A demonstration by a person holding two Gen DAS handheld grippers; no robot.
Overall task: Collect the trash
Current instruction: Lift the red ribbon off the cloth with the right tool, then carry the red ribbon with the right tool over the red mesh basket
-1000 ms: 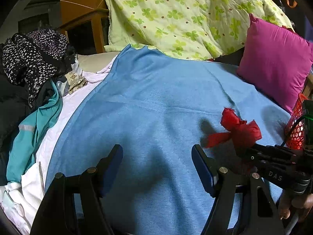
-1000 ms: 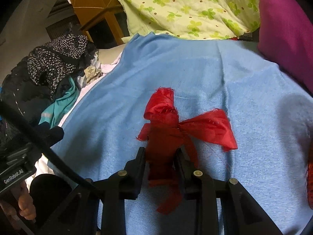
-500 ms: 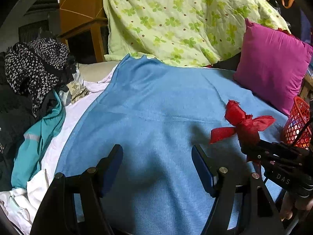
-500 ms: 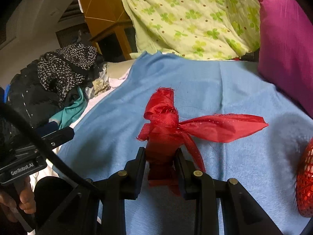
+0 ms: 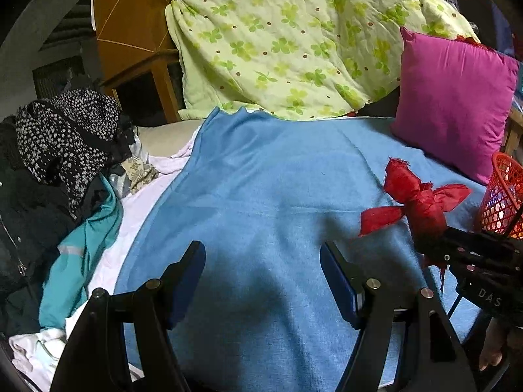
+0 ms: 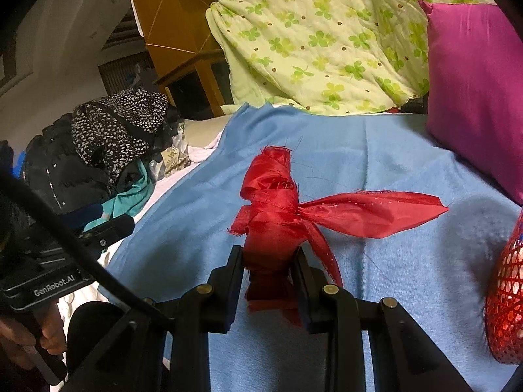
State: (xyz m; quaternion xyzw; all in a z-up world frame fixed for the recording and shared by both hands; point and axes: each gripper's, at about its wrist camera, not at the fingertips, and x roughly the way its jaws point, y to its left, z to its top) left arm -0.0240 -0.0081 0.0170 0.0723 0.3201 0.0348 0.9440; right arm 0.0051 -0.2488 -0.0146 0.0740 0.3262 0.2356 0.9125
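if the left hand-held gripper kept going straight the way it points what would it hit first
Probably the blue fleece blanket spread over the bed. The open left hand-held gripper angles down over it with nothing between. Were it to skim above, the green clover-print quilt comes next; depth is unclear.

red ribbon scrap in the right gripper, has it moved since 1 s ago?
Yes. In the left wrist view the red ribbon scrap, clamped in the right gripper, has shifted right toward the red mesh basket and the magenta pillow.

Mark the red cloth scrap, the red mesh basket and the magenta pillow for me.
red cloth scrap [image 6: 274,209]: right wrist view, on its knotted middle above the claw.
red mesh basket [image 6: 505,300]: right wrist view, on its mesh wall.
magenta pillow [image 5: 454,98]: left wrist view, on its front face.
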